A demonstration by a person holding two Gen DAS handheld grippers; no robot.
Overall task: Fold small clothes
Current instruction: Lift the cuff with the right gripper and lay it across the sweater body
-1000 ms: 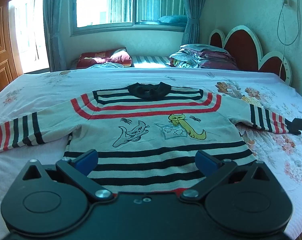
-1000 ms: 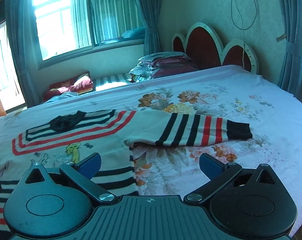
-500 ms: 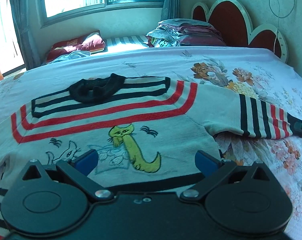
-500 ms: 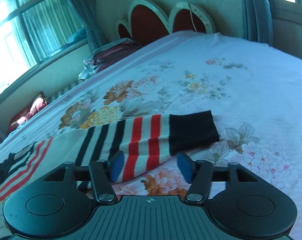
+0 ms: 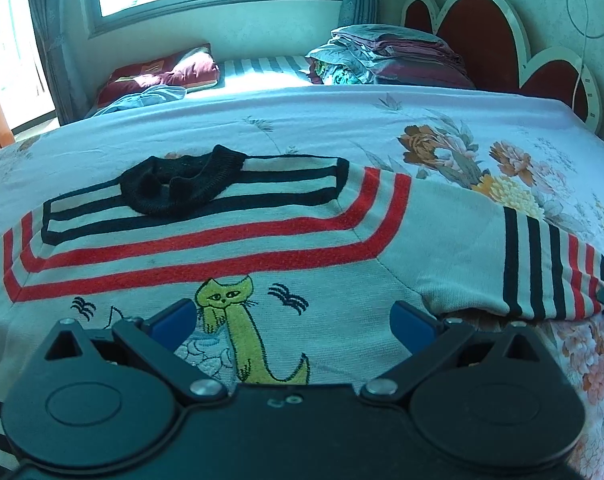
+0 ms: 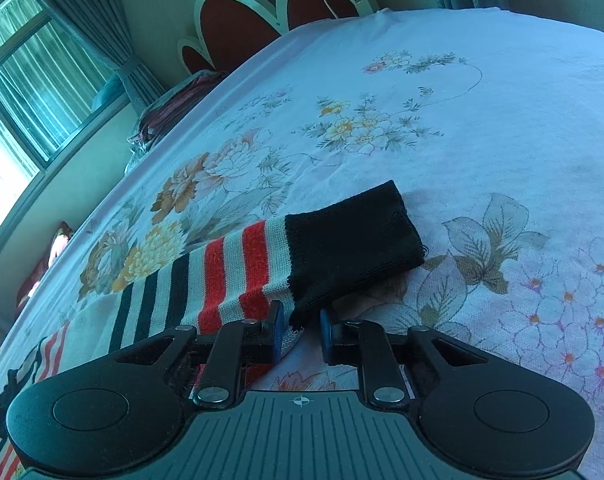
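On the bed [image 6: 502, 100], my right gripper [image 6: 300, 330] has been closing around the sleeve [image 6: 261, 272] edge, pads not yet pressing; my left gripper [image 5: 291, 322] gapes wide above the sweater [image 5: 221, 248].

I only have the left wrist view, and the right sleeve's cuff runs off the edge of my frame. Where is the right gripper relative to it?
Observer: The right gripper straddles the near edge of the sleeve, where the last stripe meets the black cuff.
Operator: Has it pinched the fabric?
Observer: Not fully. Its fingers have just been closing and the edge lies between them, but the right-hand finger stands clear of the knit.
Operator: How does the cuff lie?
Observer: Spread out on the floral sheet, not folded over.
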